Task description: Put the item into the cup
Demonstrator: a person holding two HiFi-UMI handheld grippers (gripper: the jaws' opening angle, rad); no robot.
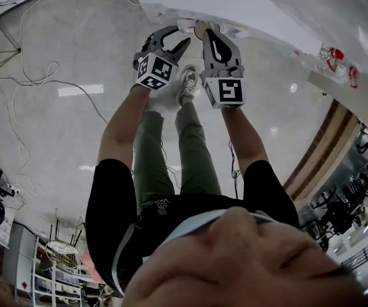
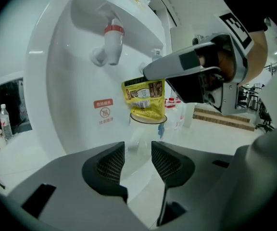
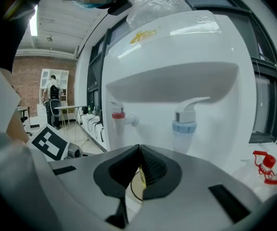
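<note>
A white water dispenser (image 3: 177, 47) stands on a white desk (image 2: 210, 138), with a red tap (image 2: 110, 42) and a blue tap (image 3: 184, 121) under its overhang. A clear cup (image 2: 141, 136) sits on the desk just in front of the dispenser, below the red tap. The right gripper (image 2: 150, 76) has its fingers clamped on the top of a yellow packet (image 2: 144, 99), which hangs upright in front of the dispenser with its lower edge at the cup's rim. The left gripper (image 2: 137, 153) faces the dispenser with its fingers apart and nothing between them, the cup beyond their tips. Behind the person, away from the dispenser, lies a glossy pale floor (image 1: 56, 126) with loose cables. A brick wall (image 3: 25, 76) shows to the dispenser's left.
</note>
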